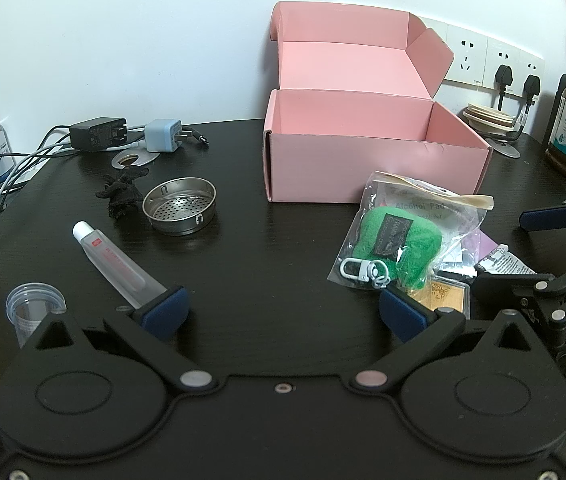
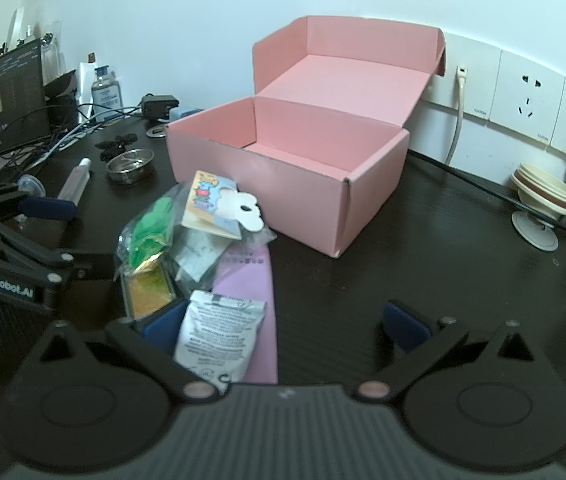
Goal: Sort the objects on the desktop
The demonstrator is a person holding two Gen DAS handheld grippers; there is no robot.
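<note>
Hovering wide open and empty, the left gripper (image 1: 283,312) and right gripper (image 2: 287,326) face an empty open pink cardboard box (image 2: 295,168) at frame centre, sorting seemingly unstarted; next, grasping the lower-left white foil sachet (image 2: 219,340).

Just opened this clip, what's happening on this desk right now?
A person is holding two handheld grippers over a black desk, and both are open and holding nothing. The pink box stands open and looks empty. The left gripper sits between a clear tube and a pile of small packets; the right gripper is at that pile's near edge. Sorting looks not yet begun.
</note>
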